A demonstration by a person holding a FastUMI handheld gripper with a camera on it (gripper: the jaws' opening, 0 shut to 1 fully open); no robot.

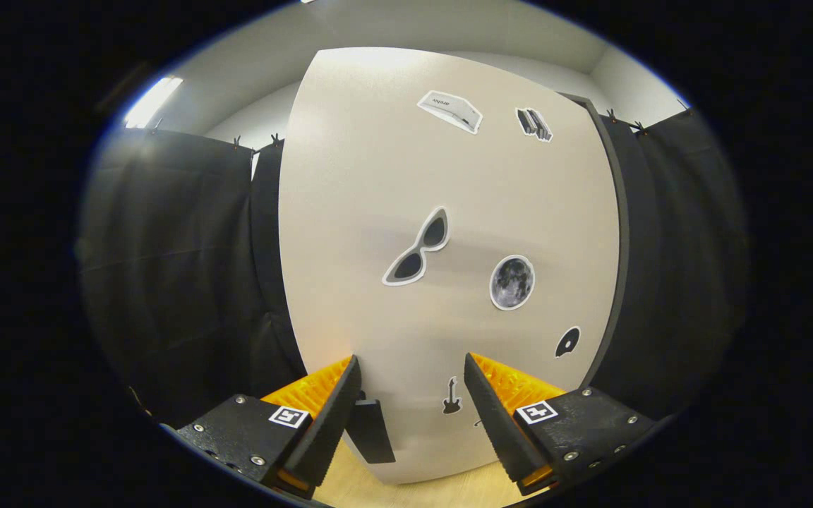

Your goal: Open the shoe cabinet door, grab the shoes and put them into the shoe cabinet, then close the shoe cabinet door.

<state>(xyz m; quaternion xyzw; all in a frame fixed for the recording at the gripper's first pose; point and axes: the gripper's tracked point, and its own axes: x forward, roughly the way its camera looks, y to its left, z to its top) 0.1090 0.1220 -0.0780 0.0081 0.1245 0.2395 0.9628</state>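
Observation:
The shoe cabinet door [449,212] is a tall beige panel with several stickers, standing close in front of me. Its black handle [371,430] sits low near the door's left edge, just inside my left finger [329,416]. My gripper [411,358] is open, its fingers spread wide against the lower part of the door, with nothing between them. A dark strip [615,233] runs down the door's right side; I cannot tell whether the door is fully closed.
Black cloth [166,268] hangs to the left and right of the cabinet. A light wooden floor [392,490] shows below the door, between the fingers. White wall and ceiling rise above the cloth.

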